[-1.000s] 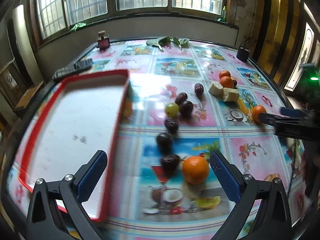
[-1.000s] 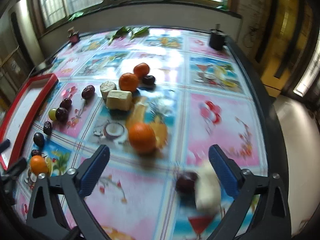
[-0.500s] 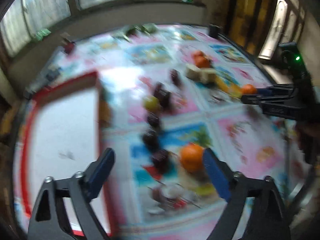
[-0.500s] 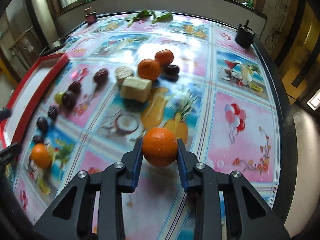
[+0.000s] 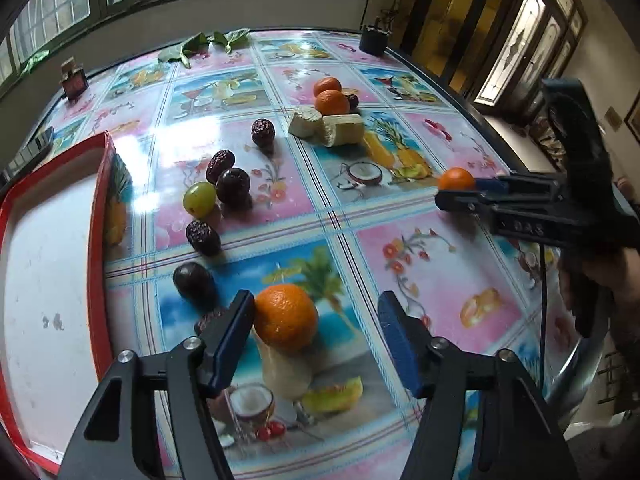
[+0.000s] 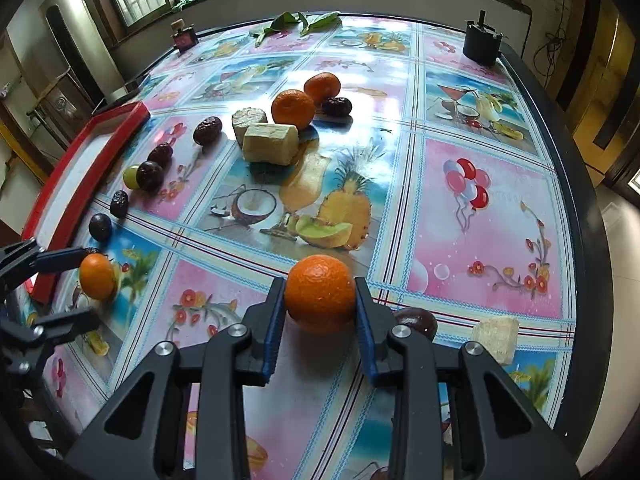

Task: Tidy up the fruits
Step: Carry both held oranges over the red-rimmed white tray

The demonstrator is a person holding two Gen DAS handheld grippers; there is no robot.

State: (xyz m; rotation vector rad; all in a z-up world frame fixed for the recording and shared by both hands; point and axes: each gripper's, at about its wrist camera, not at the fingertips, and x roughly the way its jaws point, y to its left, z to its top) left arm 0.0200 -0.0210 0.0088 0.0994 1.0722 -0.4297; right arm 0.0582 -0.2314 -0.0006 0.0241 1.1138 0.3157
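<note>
A glossy fruit-print cloth covers the worktop point(image 6: 500, 208). The right tool point(image 6: 320, 320) clamps a dimpled orange point(image 6: 320, 294). The left tool point(image 5: 316, 336), jaws closing, brackets a second orange point(image 5: 285, 317), one pad touching. Only the right view shows a pale chunk point(image 6: 496, 338) nearby.

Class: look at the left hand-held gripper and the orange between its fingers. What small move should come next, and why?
Probably finish closing. The left hand-held gripper is closing around the orange, but only one pad is near it; the other stands clear. The right hand-held gripper already clamps its own orange.
</note>
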